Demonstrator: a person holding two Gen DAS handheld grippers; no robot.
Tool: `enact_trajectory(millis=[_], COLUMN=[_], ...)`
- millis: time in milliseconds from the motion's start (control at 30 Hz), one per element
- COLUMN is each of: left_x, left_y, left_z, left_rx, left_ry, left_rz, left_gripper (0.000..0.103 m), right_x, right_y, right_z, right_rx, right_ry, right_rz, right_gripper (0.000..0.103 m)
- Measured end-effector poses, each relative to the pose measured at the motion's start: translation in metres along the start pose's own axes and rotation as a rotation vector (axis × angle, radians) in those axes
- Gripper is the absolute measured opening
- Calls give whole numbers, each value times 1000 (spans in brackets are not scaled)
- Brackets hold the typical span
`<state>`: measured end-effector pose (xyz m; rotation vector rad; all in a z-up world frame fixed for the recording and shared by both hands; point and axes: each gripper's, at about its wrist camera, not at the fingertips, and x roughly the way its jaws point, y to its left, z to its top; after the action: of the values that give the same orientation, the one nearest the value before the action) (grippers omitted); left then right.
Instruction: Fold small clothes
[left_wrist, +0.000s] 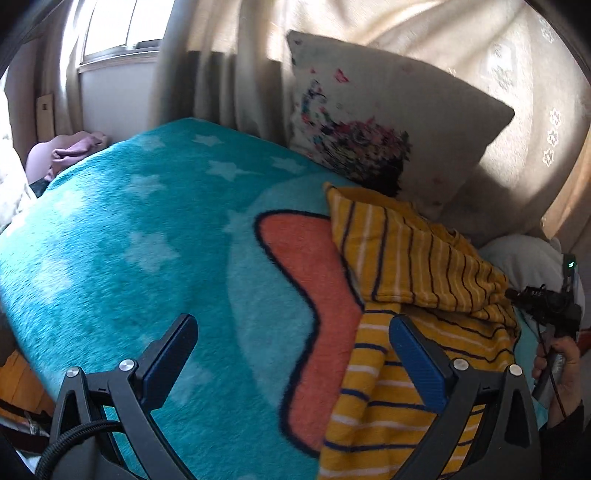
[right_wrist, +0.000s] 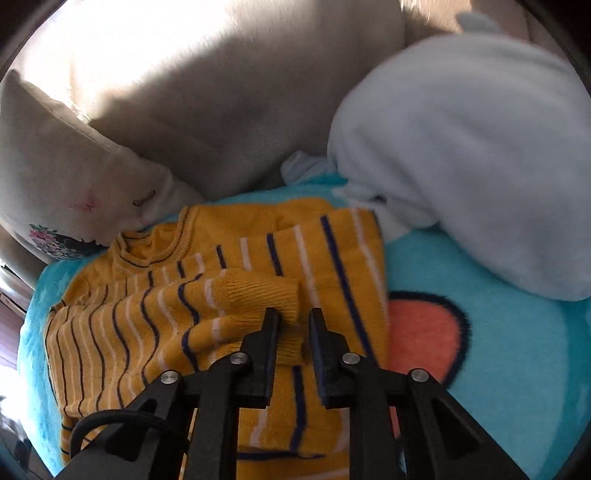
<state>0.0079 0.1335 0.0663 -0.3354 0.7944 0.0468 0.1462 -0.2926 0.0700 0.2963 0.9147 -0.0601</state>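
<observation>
A small yellow sweater (left_wrist: 406, 266) with navy and white stripes lies on a teal star blanket (left_wrist: 147, 229). My left gripper (left_wrist: 291, 332) is wide open and empty, just above the blanket; its right finger (left_wrist: 417, 365) hangs over the sweater's left edge. In the right wrist view the sweater (right_wrist: 229, 280) lies partly folded, both sleeves laid across its body. My right gripper (right_wrist: 293, 321) has its jaws close together around the ribbed cuff (right_wrist: 280, 295) of a sleeve. The right gripper also shows in the left wrist view (left_wrist: 546, 306), held by a hand.
A cream pillow (left_wrist: 399, 122) with a floral print leans against the curtain (left_wrist: 229, 74) behind the sweater. A pale blue plush bundle (right_wrist: 461, 147) lies to the right of the sweater. A pink cloth (left_wrist: 70, 151) lies at the far left under a window.
</observation>
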Motion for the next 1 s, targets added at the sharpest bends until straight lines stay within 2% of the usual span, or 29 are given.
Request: enact_trajectory(millis=[100,167,233,267,300,367,400,433,467,500,533,567,600,633,800,867,1000], left_x=[23,40,51,55,61,70,74,77,80,84,87,87,85,84,79,78,75], left_y=[-19,-32,-39,-42,-46,-50,-52,-52,-53,-54,-54,-54,-53,-50,-29,-30,-34], left_z=[5,7,8,9,10,11,12,12,11,10,8,7,6,5,6,5,2], left_rx=[55,80,84,87,93,110,119,125,131,139,143,147,148,140,24,21,41], left_ry=[29,58,72,76,83,99,114,128,143,163,177,170,153,148,129,117,95], left_rz=[13,-10,-24,-24,-23,-19,-16,-16,-22,-27,-19,-3,22,37,14,18,35], left_gripper=[103,103,103,103,103,102,93,76,66,45,29,25,12,5,2,2,2], right_x=[-18,-28,-33,-32,-30,-26,-22,-19,-13,-8,-10,-7,-4,-1,16,25,47], right_y=[7,25,43,56,69,87,96,101,109,116,117,129,142,154,238,267,316], right_z=[-1,-5,-10,-13,-15,-16,-16,-16,-16,-15,-13,-12,-10,-10,-12,-18,-38], right_rx=[3,-26,-79,-113,-149,-197,-220,-240,-252,-265,-276,-301,-333,-361,-572,-652,-816], right_ry=[-43,-42,-11,12,30,24,15,11,12,17,22,30,36,41,52,72,114], right_rz=[65,179,272,320,367,386,377,369,369,387,402,425,451,467,502,505,446], right_gripper=[20,21,35,50,60,62,62,62,62,62,62,63,65,70,76,77,75])
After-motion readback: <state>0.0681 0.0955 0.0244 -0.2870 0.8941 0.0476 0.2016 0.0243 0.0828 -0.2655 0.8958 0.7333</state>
